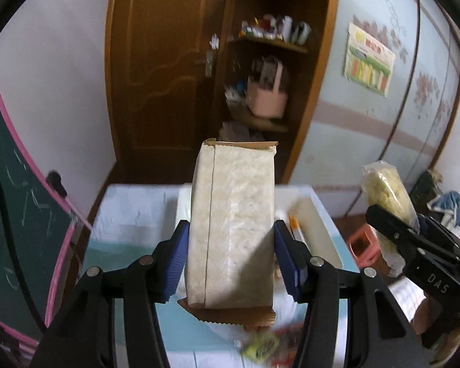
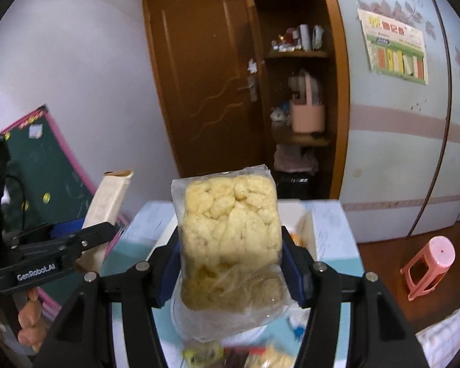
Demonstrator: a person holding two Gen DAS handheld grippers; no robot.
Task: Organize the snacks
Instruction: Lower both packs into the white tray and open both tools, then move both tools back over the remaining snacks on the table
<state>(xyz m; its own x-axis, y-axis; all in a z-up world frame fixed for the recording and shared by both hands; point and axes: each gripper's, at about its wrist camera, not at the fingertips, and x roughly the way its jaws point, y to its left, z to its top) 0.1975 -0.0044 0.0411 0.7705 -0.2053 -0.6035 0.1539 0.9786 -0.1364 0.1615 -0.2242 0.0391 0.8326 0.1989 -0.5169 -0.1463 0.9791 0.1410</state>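
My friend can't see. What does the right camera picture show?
The right claw grips a clear bag of yellow puffed snacks above a white box. At the left, the other claw holds a tan packet.

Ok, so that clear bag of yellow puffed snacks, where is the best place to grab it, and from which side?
Grip the clear bag across its two narrow sides near the lower half, coming from its bottom end, as the right hand-held gripper does now. The block inside is flat and firm there, so the pads seat squarely; the loose plastic at the ends would slip.
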